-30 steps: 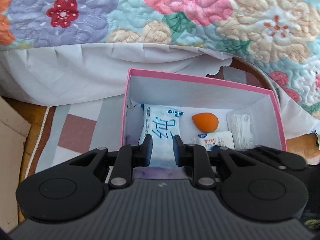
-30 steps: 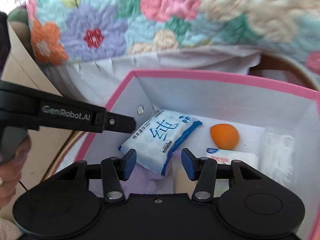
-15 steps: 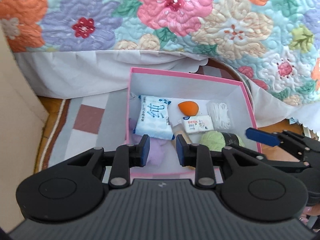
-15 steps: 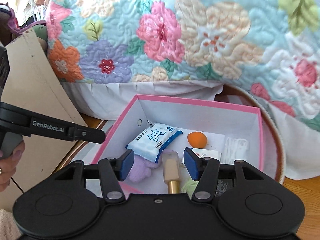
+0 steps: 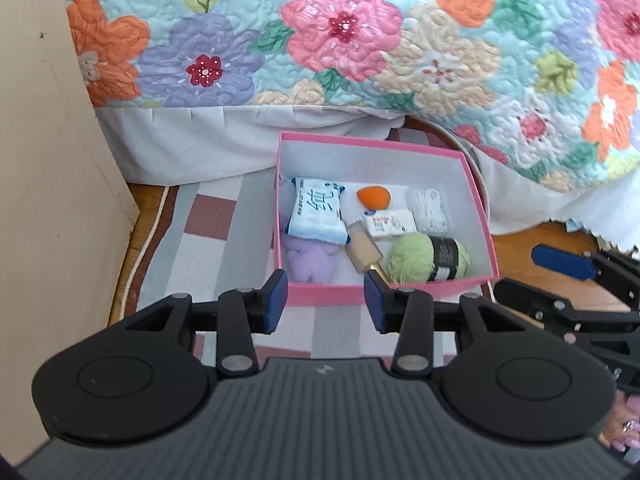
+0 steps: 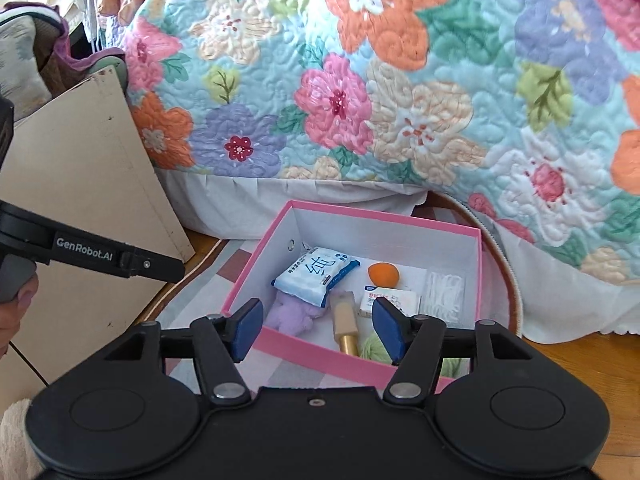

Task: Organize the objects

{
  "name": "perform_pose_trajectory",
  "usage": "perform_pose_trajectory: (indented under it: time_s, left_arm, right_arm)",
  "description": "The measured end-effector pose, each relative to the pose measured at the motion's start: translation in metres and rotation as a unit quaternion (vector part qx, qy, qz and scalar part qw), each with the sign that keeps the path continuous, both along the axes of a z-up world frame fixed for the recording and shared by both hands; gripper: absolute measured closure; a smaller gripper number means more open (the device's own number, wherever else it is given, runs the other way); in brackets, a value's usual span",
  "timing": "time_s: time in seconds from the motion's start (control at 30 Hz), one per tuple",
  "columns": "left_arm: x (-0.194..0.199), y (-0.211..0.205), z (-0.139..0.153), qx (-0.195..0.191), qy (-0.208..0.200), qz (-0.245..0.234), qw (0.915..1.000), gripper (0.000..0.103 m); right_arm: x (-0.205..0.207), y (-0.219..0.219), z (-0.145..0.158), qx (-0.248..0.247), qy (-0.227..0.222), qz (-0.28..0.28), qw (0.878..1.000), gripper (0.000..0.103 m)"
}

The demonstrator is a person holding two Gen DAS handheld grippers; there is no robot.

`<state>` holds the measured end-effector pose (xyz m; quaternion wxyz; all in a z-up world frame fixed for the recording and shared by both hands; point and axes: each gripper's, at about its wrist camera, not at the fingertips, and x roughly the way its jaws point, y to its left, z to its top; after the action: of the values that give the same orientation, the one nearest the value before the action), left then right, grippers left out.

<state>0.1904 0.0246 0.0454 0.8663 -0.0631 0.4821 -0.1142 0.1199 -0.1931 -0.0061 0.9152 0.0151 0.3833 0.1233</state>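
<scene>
A pink box (image 5: 478,216) (image 6: 256,268) with a white inside sits on a checked rug. In it lie a blue-and-white wipes pack (image 5: 318,212) (image 6: 316,276), an orange sponge (image 5: 374,197) (image 6: 383,274), a small white carton (image 5: 390,223) (image 6: 390,300), a white cord bundle (image 5: 428,210) (image 6: 444,290), a beige-and-gold tube (image 5: 364,252) (image 6: 345,322), green yarn (image 5: 428,258) (image 6: 376,348) and a lilac plush (image 5: 310,262) (image 6: 290,314). My left gripper (image 5: 326,300) hangs above the box's near edge, jaws opening, nothing between them. My right gripper (image 6: 316,326) is likewise raised, jaws opening, empty.
A flowered quilt (image 5: 360,40) (image 6: 400,80) with a white skirt hangs behind the box. A beige board (image 5: 48,200) (image 6: 80,208) stands at the left. Wooden floor (image 5: 532,248) shows to the right of the rug. A person's hand (image 6: 16,308) holds the left gripper.
Both grippers have risen and pulled back from the box, and their jaws have widened. The wipes pack stays in the box, and more of the box's contents show now.
</scene>
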Motion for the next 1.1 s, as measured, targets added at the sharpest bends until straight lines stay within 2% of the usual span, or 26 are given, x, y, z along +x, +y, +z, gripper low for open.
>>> perform_pose_trajectory:
  time_s: [0.43,0.63,1.0,1.07,1.1]
  left_arm:
    - [-0.055,-0.005,0.000,-0.003,-0.005,-0.019,0.9998,0.055]
    - [-0.061,0.001,-0.010,-0.005,0.000,-0.010,0.9999,0.051]
    - [-0.064,0.006,-0.023,0.000,0.009,-0.004,1.0000,0.049]
    - [-0.066,0.006,-0.025,0.004,0.011,-0.001,0.9999,0.047]
    - [-0.067,0.006,-0.025,0.006,0.011,0.000,0.9999,0.046]
  right_arm:
    - [-0.051,-0.009,-0.001,0.002,0.010,-0.034,0.999,0.031]
    - [-0.066,-0.008,-0.011,-0.019,0.011,-0.037,0.999,0.028]
    - [-0.073,-0.010,-0.018,-0.018,0.016,-0.038,0.999,0.025]
    - [-0.073,-0.011,-0.019,-0.017,0.018,-0.045,0.999,0.023]
    - [-0.073,-0.011,-0.020,-0.015,0.018,-0.050,0.998,0.018]
